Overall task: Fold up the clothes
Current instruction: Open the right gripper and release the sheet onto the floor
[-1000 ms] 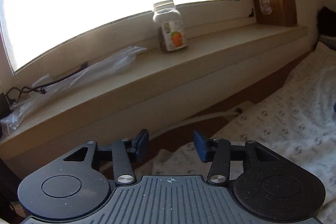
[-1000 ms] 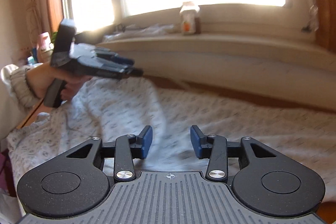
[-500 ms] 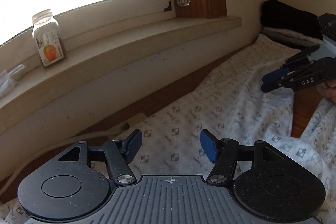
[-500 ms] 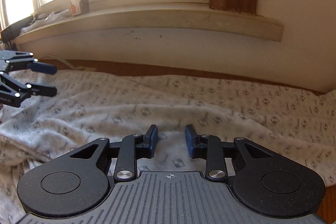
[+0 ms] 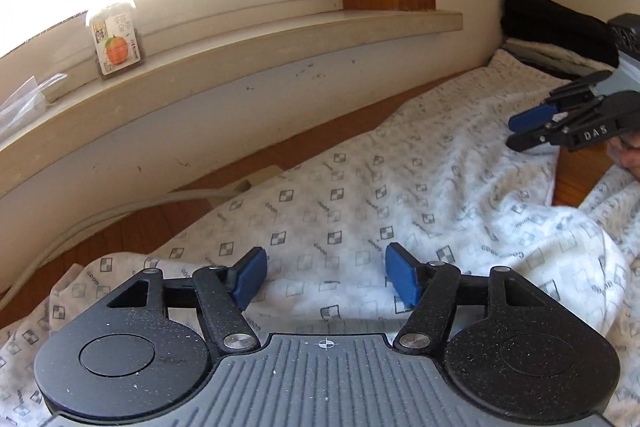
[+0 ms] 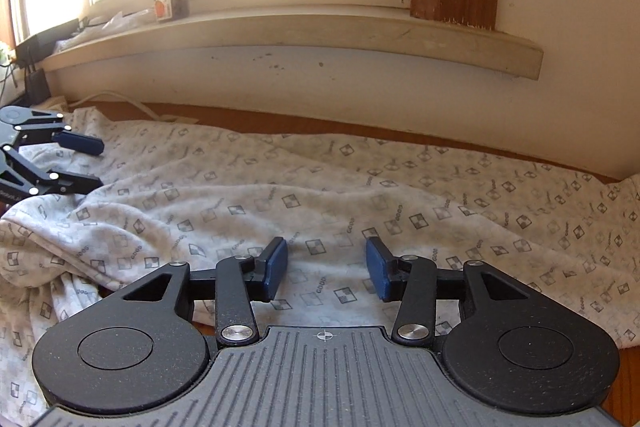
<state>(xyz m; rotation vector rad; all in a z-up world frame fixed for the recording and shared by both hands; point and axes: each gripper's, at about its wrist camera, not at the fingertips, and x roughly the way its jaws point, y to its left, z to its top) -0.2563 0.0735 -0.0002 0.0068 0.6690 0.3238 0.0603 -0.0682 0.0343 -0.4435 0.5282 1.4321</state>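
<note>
White patterned garment [image 5: 360,195] lies spread and rumpled over a wooden surface [image 5: 132,227], running along below the windowsill [image 5: 240,67]; small checkered squares and lettering printed all over it. Left gripper [image 5: 326,277] sits low over the near part of the cloth, blue pads [image 5: 251,277] apart and jaws opening, nothing pinched, only cloth seen through the gap (contact with the fabric can't be told from this angle). Right gripper [image 6: 327,269] likewise low over the garment, jaws opening, moderate gap, nothing clamped between its pads [image 6: 275,269]. In the left wrist view the right gripper [image 5: 520,131] shows at the right edge above the cloth, pads parted, a bit of a hand [image 5: 628,163] behind it. In the right wrist view the left gripper [image 6: 90,163] shows at the left edge, fingers spread over a bunched fold of the fabric. The two grippers are well apart along the garment. On the sill: a jar [image 5: 116,43] with an orange fruit on the label, clear plastic wrap [image 5: 24,99] beside it. A white cable [image 5: 100,215] runs along the wall base. Dark folded fabric [image 5: 560,23] in the far corner beyond the garment's end.
</note>
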